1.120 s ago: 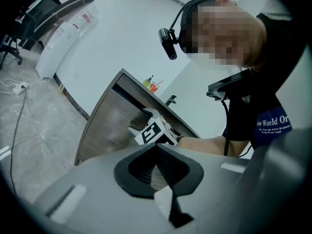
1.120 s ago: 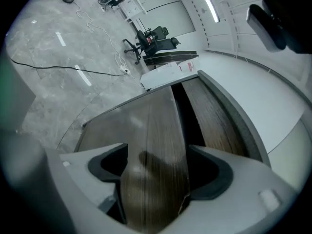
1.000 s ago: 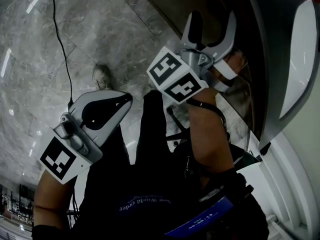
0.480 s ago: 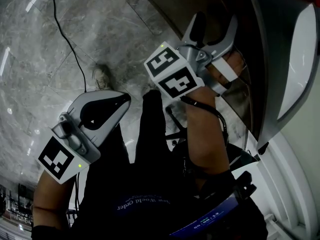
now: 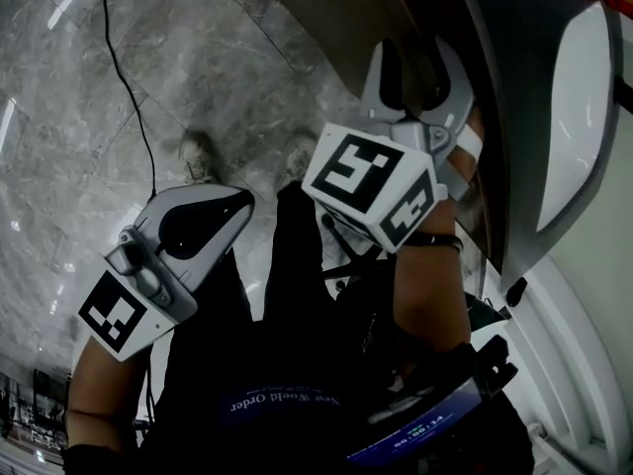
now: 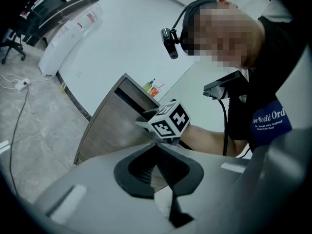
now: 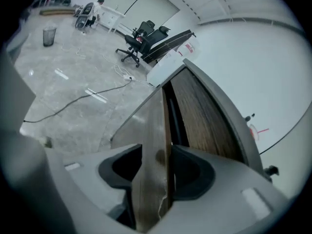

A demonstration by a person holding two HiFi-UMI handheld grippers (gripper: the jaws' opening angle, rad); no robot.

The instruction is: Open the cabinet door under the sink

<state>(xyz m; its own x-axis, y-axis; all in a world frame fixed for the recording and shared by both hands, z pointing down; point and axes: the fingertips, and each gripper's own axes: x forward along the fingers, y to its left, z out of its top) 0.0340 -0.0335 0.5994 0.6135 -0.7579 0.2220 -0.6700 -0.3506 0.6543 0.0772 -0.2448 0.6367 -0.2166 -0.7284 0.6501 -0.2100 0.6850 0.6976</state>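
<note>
The wood-grain cabinet door (image 7: 156, 130) under the grey counter stands ajar, a dark gap behind its edge. In the head view the door (image 5: 336, 8) is at the top centre. My right gripper (image 5: 415, 62) straddles the door's free edge. Its jaws are closing, and in the right gripper view the right gripper (image 7: 156, 152) has the panel between both pads, which touch it. My left gripper (image 5: 245, 198) hangs lower left, away from the door, shut and empty. In the left gripper view the left gripper (image 6: 157, 152) points at the right gripper's marker cube (image 6: 168, 121).
A white sink basin (image 5: 569, 117) sits in the grey counter (image 5: 504, 87) at the right. Marble floor (image 5: 198, 57) lies below, with a black cable (image 5: 124, 77) and the person's shoes (image 5: 198, 154). An office chair (image 7: 139, 40) and a bin (image 7: 48, 34) stand far off.
The right gripper has rolled so its marker cube faces the camera more, and its jaws have narrowed onto the door edge. The left gripper has stayed put.
</note>
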